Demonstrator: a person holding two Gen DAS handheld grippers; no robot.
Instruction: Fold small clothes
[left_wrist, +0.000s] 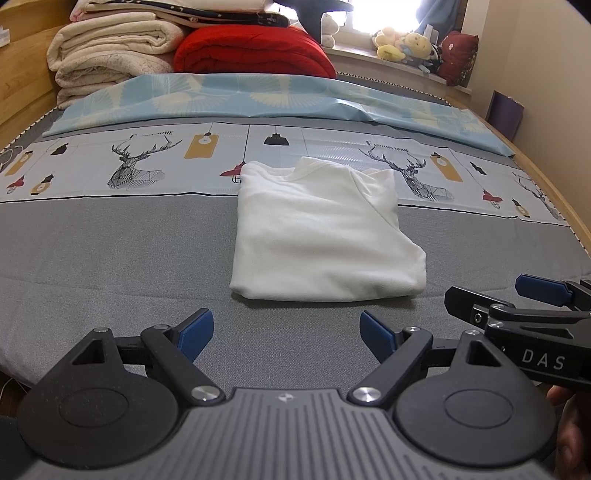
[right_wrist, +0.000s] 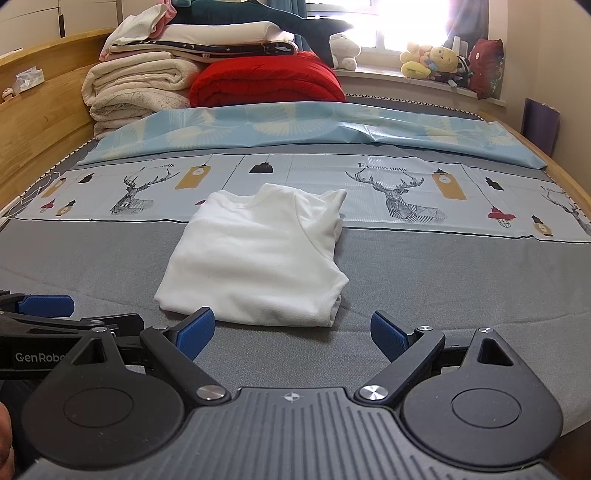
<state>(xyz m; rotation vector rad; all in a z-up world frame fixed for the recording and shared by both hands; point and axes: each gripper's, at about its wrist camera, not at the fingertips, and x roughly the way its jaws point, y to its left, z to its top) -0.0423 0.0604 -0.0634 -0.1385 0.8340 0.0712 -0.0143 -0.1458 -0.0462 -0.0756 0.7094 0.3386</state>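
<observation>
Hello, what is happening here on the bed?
A person holds two grippers over a bed. A white garment lies on the grey cover, already folded into a compact rectangle. The left gripper and the right gripper are both open, just short of its near edge, and grip nothing.

We are in a bedroom at home — a big bed (right_wrist: 406, 280) with a wooden frame (right_wrist: 44, 122) fills the room. We see folded blankets (right_wrist: 140, 88) piled at its far end, and soft toys (right_wrist: 432, 61) sit on the windowsill — a cosy place.
</observation>
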